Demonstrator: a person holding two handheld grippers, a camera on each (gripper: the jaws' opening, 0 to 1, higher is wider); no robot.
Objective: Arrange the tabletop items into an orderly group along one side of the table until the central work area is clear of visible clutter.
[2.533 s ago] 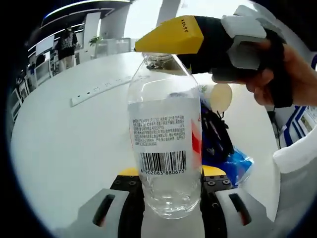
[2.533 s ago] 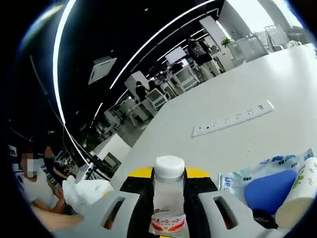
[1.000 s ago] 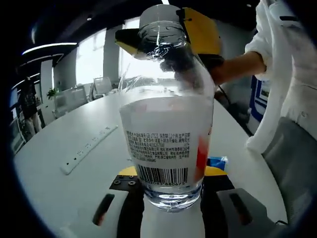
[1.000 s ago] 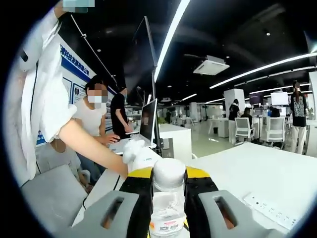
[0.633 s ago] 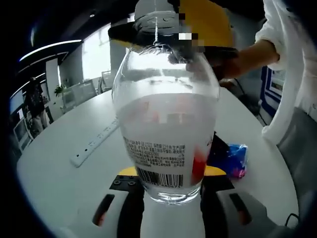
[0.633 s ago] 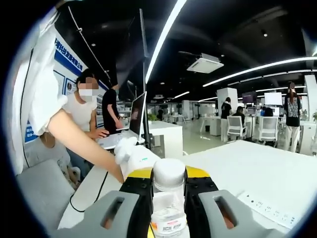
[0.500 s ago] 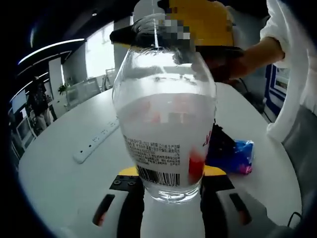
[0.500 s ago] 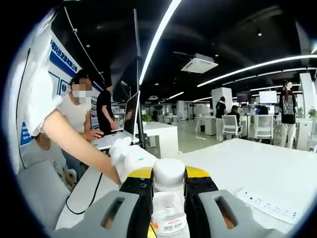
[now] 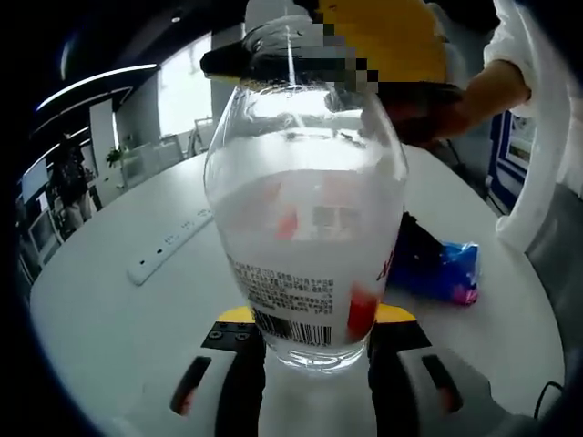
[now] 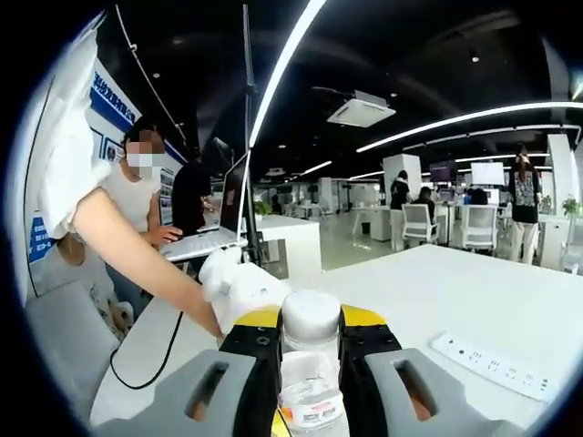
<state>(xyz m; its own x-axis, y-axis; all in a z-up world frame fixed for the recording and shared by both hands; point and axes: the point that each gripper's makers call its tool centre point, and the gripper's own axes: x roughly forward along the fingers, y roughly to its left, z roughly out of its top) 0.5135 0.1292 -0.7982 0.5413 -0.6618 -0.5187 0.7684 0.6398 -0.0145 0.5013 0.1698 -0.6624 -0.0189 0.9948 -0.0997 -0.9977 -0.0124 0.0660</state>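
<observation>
A clear water bottle (image 9: 305, 237) with a white label and barcode stands between the jaws of my left gripper (image 9: 314, 350), which is shut on its lower body. From above, my yellow and black right gripper (image 9: 310, 50) holds the bottle's top, a person's hand behind it. In the right gripper view the white cap (image 10: 311, 314) and neck sit between the jaws of my right gripper (image 10: 310, 360), shut on them. Water fills about two thirds of the bottle.
The white round table (image 9: 118, 319) carries a white power strip (image 9: 168, 246) (image 10: 492, 366) and a blue packet (image 9: 444, 271) beside something dark. A person's arm with a white-gloved hand (image 10: 232, 280) reaches in from the left. A laptop (image 10: 214, 232), desks and people stand behind.
Both grippers have kept their hold on the bottle while swinging round with it. Over the last half second both views drifted slightly, and the blue packet now sits further right.
</observation>
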